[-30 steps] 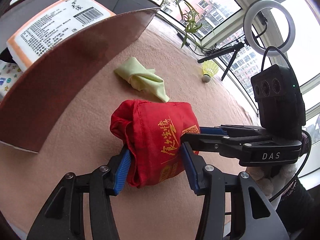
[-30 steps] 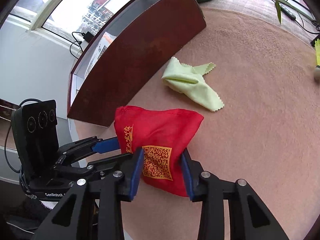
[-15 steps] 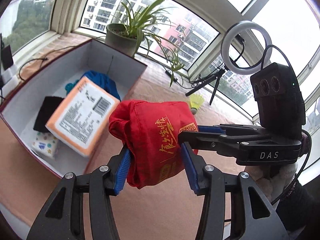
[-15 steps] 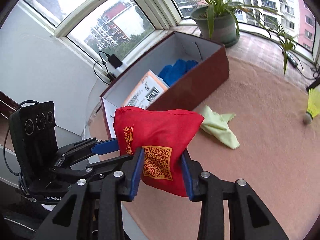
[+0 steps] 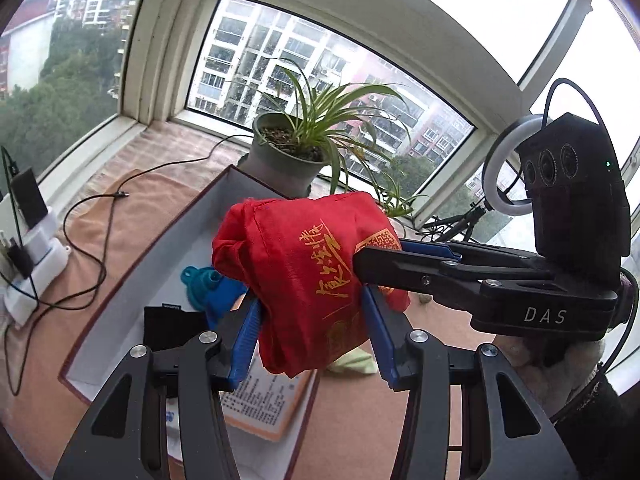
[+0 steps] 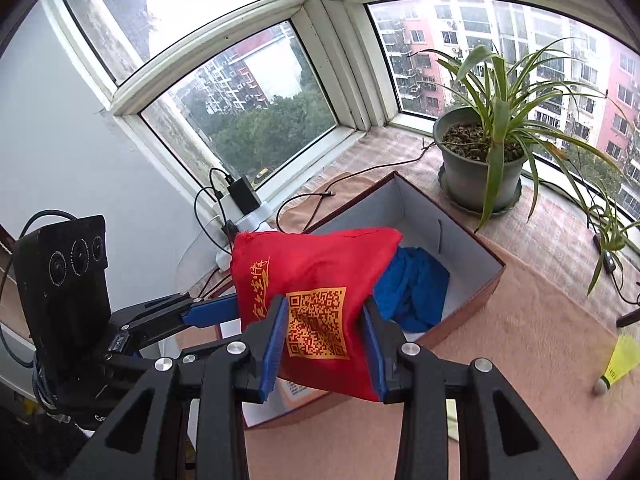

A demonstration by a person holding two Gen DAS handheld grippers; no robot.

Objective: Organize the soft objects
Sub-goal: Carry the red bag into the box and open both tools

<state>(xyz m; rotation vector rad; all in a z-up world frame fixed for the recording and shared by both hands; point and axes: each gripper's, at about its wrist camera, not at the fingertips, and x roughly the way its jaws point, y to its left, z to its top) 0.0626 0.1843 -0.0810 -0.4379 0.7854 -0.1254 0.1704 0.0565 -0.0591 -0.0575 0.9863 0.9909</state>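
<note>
Left tongs (image 5: 310,336) and right tongs (image 6: 324,344): both clamped on red pouch (image 5: 304,272), blue pads pressing opposite ends. Pouch held in air above open box (image 6: 486,292), clear of table (image 6: 520,360). Inside box: blue cloth (image 6: 416,292), orange-edged packet (image 5: 272,404), black item (image 5: 168,326). Beside box: pale green cloth (image 5: 356,364). Farther right: shuttlecock (image 6: 618,360). Beyond box, on windowsill: potted plant (image 6: 484,160).

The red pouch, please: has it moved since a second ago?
Yes. The red pouch has risen off the mat and now hangs over the open box.
</note>
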